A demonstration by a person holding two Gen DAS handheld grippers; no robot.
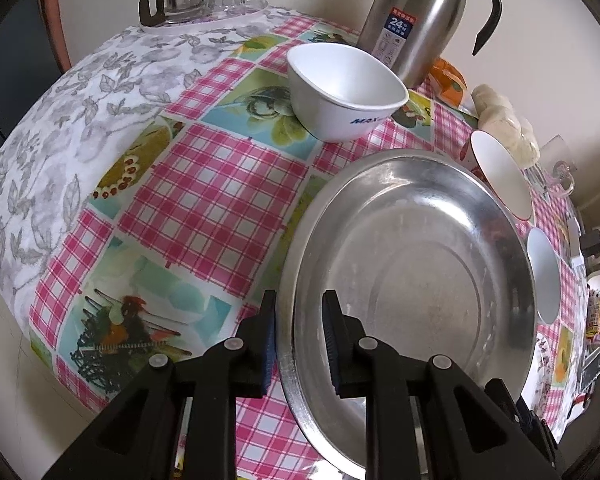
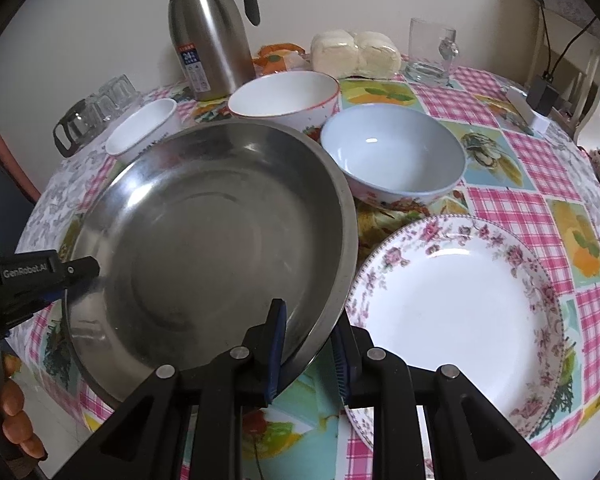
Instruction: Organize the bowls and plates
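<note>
Steel pan (image 2: 204, 240) fills centre frame, tilted — left gripper (image 1: 300, 340) and right gripper (image 2: 308, 352) both pinch its rim, nearly closed. Lift evenly, clearing the floral plate (image 2: 460, 312) at lower right.

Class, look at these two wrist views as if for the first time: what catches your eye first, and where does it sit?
The big steel pan fills the middle of the checked tablecloth, with the left gripper and right gripper each clamped on opposite sides of its rim. Right beside it lies a floral plate, with white bowls and a steel thermos behind.
</note>
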